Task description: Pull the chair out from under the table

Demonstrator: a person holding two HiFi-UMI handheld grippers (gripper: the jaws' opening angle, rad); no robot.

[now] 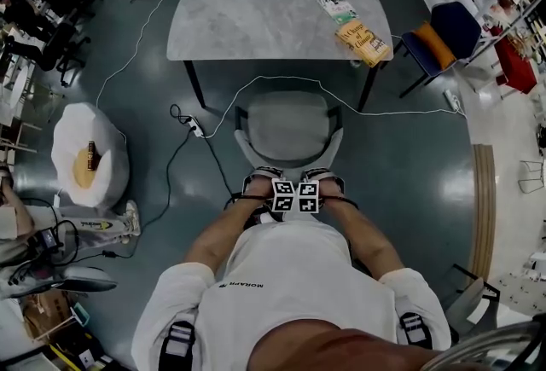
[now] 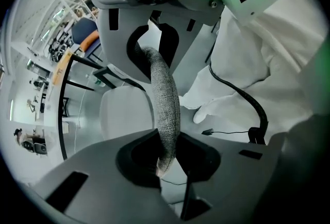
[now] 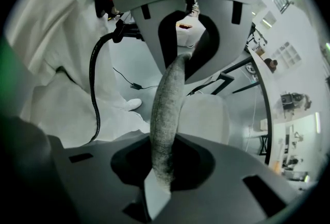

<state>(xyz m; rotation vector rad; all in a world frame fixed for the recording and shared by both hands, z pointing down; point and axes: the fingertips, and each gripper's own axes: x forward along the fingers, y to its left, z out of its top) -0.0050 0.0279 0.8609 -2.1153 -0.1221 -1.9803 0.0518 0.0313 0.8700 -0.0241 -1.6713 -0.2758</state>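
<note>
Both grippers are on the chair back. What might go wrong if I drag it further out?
The white cable loops around the front of the chair; its legs may snag it. The left gripper and right gripper pinch only the thin backrest rim, so they may slip.

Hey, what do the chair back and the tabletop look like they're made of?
Chair back: grey woven fabric, matte; a coarse weave shows along its rim. Tabletop: pale marble or a stone-look laminate, smooth; faint grey veining, though which one stays unclear.
</note>
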